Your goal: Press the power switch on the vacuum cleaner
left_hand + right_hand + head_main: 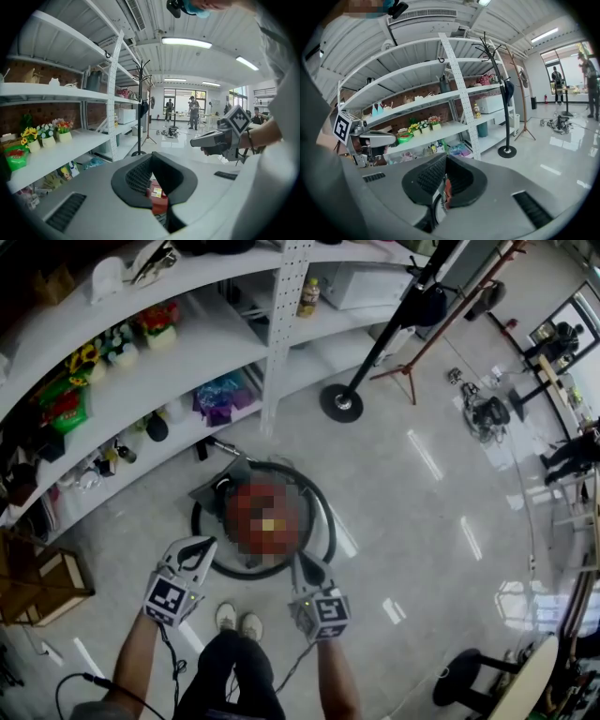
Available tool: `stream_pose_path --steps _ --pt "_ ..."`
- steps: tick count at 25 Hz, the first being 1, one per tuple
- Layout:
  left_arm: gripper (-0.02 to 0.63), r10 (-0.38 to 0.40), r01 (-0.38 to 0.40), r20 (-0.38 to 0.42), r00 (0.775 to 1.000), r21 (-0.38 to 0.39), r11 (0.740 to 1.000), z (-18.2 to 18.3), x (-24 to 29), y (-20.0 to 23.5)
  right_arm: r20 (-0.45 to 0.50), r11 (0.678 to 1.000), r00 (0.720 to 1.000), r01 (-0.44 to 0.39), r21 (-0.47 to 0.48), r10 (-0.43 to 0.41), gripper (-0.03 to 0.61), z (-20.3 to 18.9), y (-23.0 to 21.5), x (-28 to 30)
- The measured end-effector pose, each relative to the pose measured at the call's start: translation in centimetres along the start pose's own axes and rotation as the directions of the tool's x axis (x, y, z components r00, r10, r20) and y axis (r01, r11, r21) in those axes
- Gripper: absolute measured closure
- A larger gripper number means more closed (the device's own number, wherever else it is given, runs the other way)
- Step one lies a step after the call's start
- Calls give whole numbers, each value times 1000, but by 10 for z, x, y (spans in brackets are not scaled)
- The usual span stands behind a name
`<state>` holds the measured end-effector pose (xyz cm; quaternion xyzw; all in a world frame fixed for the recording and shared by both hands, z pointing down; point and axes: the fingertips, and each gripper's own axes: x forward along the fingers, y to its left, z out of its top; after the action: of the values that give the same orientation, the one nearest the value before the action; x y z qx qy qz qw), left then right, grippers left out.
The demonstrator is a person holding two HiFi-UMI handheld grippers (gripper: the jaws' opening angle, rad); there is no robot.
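Floor (412,521), glossy grey: red vacuum cleaner (265,514) sits on it, ringed by a black hose (324,514). Left gripper (194,554) is held above its near-left edge, jaws apart, empty. Right gripper (310,570) is near-right, jaws narrowly apart, empty. Stocked white shelves (187,371) stand behind.

Vacuum cleaner (265,519): round canister, red body with a small yellow label on top
Hose (325,514): black, curled in a ring around the body
Pose: sits flat, top up
Place: on the pale floor (412,521) — just in front of the bottom shelf (122,470)
Power switch: cannot be made out
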<state>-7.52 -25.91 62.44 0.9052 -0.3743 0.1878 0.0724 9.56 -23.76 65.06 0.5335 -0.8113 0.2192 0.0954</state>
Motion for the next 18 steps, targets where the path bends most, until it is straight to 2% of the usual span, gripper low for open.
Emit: stream_pose_path --steps 10,18 --pt "607 -14 14 -20 1000 3 1000 -48 25 10 -58 999 998 38 31 -36 566 -54 -15 33" --pt "606 -41 41 -29 999 -22 999 -87 42 8 -85 1000 996 19 23 -17 566 -89 -20 61"
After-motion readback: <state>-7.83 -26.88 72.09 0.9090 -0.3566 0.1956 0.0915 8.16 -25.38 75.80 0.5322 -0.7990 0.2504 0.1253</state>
